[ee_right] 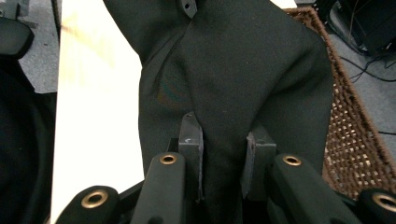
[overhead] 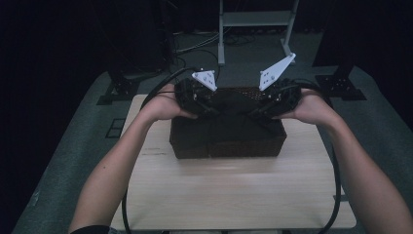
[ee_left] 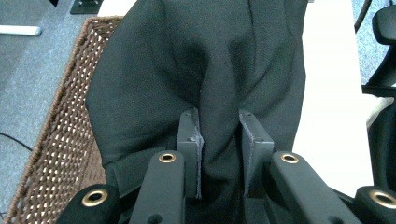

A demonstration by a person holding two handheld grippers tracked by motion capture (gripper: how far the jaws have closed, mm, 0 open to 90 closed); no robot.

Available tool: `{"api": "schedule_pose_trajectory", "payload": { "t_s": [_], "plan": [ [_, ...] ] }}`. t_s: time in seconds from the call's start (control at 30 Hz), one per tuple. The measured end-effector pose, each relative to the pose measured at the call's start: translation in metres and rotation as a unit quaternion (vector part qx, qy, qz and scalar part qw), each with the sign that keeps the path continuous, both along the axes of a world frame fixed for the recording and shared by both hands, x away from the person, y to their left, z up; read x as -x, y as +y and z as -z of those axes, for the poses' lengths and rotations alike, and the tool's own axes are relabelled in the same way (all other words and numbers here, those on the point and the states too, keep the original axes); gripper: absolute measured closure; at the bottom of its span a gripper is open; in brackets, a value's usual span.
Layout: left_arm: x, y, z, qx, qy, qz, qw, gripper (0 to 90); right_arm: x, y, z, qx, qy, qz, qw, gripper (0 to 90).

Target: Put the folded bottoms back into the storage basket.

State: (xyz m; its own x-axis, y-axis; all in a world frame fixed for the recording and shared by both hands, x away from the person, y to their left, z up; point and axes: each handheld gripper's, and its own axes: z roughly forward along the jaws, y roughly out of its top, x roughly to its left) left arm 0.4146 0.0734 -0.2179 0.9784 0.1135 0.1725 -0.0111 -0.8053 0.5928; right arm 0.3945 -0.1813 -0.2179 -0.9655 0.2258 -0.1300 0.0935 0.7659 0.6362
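My left gripper [ee_left: 218, 156] has its jaws clamped on a bunched fold of the black cloth [overhead: 229, 114], which hangs over the wicker basket [overhead: 226, 146] on the surface [overhead: 234, 195]. My right gripper [ee_right: 223, 158] pinches the opposite end, so the cloth's long axis spans straight between both hands, neither nearer.

My forearms reach forward; my left black two-jaw tongs [overhead: 210, 108] and right black two-jaw tongs [overhead: 254, 113] angle inward, each pinching black cloth [ee_left: 196, 70].
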Motion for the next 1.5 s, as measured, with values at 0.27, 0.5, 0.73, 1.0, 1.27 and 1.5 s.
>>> {"api": "schedule_pose_trajectory", "payload": {
  "t_s": [0.27,0.5,0.73,1.0,1.27,1.5],
  "plan": [
    [-0.012,-0.002,-0.010,-0.002,-0.006,0.008,0.9999,73.2,-0.011,-0.003,-0.008,-0.008,-0.006,0.000,1.0000,72.7],
    [-0.023,-0.002,-0.012,0.002,-0.007,0.006,1.0000,73.2,-0.019,-0.004,-0.014,-0.008,-0.011,0.002,0.9999,72.6],
    [-0.036,-0.001,-0.013,0.003,0.000,0.001,1.0000,73.3,-0.031,-0.002,-0.016,-0.005,-0.008,0.004,0.9999,72.6],
    [-0.048,0.000,-0.024,0.002,-0.005,-0.005,1.0000,73.3,-0.044,0.001,-0.028,-0.002,-0.013,0.007,0.9999,72.6],
    [-0.062,0.001,-0.030,-0.006,-0.014,-0.007,0.9999,73.3,-0.059,0.001,-0.032,-0.010,-0.015,0.011,0.9998,72.6],
    [-0.073,0.001,-0.022,-0.014,-0.020,-0.016,0.9996,73.6,-0.074,0.002,-0.022,-0.017,-0.017,0.012,0.9996,72.6]
  ]
}}
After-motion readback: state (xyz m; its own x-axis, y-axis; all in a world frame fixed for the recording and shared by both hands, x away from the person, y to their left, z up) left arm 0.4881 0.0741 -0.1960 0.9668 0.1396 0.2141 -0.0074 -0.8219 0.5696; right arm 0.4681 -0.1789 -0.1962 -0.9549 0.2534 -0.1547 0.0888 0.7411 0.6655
